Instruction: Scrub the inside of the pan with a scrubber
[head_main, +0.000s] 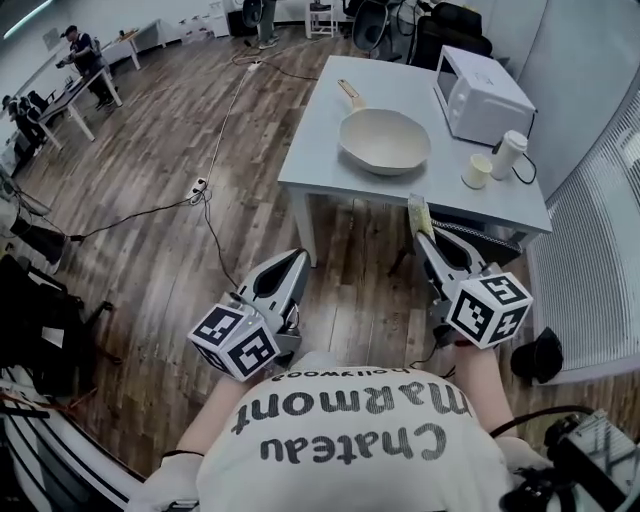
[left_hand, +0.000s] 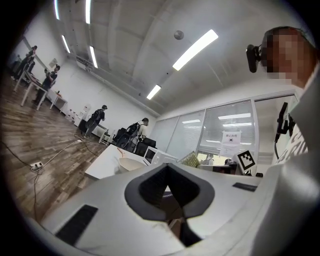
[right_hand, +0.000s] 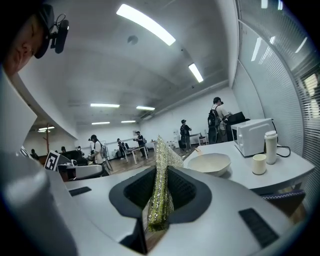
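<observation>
A cream pan (head_main: 385, 141) with a wooden handle sits on the grey table (head_main: 330, 150), ahead of me and out of reach. In the right gripper view the pan (right_hand: 209, 163) appears beyond the jaws. My right gripper (head_main: 422, 232) is shut on a flat yellow-green scrubber (head_main: 418, 213), which stands upright between its jaws (right_hand: 159, 185). My left gripper (head_main: 298, 258) is held over the wooden floor short of the table, shut with nothing in it. From the left gripper view the pan (left_hand: 131, 163) is small and far off.
A white microwave (head_main: 480, 92), a white cup (head_main: 477, 171) and a tall white tumbler (head_main: 508, 154) stand on the table's right part. A cable with a power strip (head_main: 198, 187) lies across the wooden floor. Several people stand at desks far off (head_main: 85, 55).
</observation>
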